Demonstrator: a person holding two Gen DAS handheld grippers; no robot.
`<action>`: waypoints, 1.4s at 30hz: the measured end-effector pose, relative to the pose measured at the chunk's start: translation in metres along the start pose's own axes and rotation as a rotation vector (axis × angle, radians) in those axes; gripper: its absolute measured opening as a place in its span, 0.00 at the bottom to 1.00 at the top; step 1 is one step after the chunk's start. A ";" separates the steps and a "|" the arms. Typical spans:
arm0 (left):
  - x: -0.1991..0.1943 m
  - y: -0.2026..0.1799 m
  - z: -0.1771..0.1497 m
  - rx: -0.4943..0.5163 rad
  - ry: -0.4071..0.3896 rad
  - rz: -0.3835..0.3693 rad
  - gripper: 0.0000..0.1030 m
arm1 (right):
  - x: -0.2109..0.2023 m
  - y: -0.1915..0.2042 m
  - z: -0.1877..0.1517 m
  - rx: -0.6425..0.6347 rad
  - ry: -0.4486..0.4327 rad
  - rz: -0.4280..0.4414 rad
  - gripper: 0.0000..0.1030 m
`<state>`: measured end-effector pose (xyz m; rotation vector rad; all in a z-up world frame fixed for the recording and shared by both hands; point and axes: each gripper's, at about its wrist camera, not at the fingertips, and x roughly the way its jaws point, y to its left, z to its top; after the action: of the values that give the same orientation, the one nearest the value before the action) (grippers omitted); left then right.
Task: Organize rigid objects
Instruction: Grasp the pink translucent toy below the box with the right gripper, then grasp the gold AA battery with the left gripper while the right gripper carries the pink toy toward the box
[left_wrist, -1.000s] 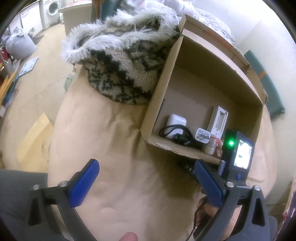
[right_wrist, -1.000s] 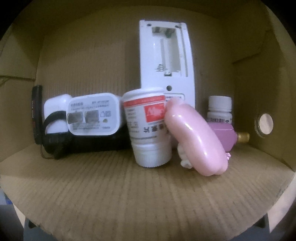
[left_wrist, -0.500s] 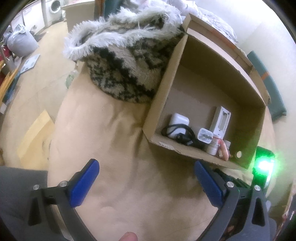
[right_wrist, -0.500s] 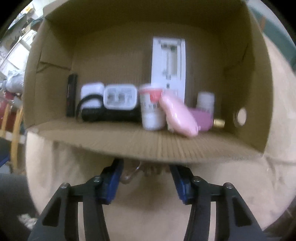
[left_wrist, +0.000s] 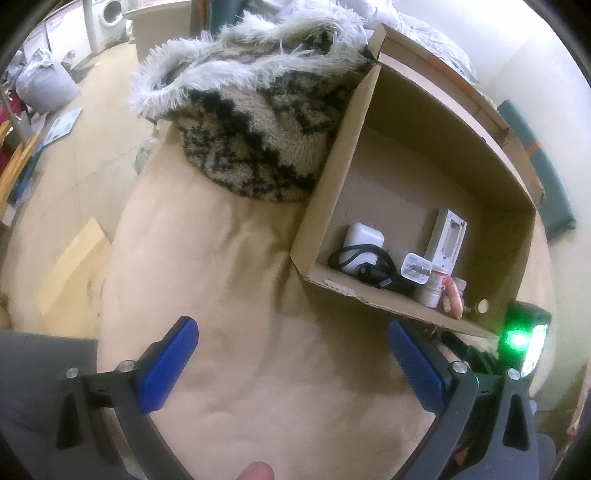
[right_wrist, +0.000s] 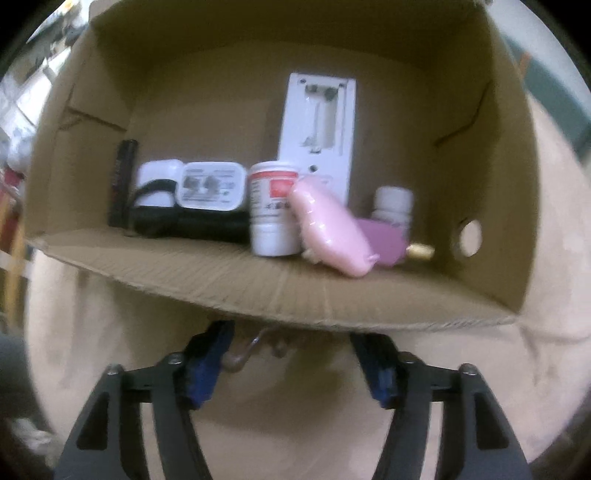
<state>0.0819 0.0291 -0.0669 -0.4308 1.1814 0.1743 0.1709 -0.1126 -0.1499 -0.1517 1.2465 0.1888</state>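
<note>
The person is working between placements: the cardboard box (right_wrist: 491, 206), lying on its side on a tan cushion (left_wrist: 236, 332), is already holding a row of small rigid items, and the right gripper (right_wrist: 291, 363) is hovering just outside its lower lip with its jaws opening. A small bent metal hook-like piece (right_wrist: 245, 354) is lying on the cushion between the blue pads — it looks like the next thing to go in, though the blur is making it hard to tell whether a pad is touching it. The pads do not appear to be pressing on it.

The left gripper (left_wrist: 291, 365) is standing released and wide over bare cushion, holding nothing.

Picking up the hook is probably calling for a low, careful closure, since the piece is thin and sitting in soft fabric right under the box edge.

Inside the box, the items are lining up against the back wall: a white charger (right_wrist: 212, 182), a white bottle with a red label (right_wrist: 273, 214), a glossy pink piece (right_wrist: 332, 236) leaning on it, and a tall white remote back (right_wrist: 317, 129) standing upright — all hard, smooth and light-looking.
</note>
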 end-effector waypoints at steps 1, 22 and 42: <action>0.000 0.000 0.000 0.000 0.001 -0.002 0.99 | 0.002 0.001 0.000 -0.011 -0.002 -0.025 0.73; 0.004 -0.006 -0.003 0.022 0.017 -0.007 0.99 | 0.025 -0.016 -0.017 -0.197 0.083 0.205 0.91; 0.006 -0.004 -0.006 0.025 0.027 -0.009 0.99 | 0.009 -0.032 -0.038 -0.087 0.205 0.316 0.20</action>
<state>0.0801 0.0220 -0.0733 -0.4170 1.2069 0.1463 0.1456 -0.1513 -0.1700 -0.0483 1.4642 0.5120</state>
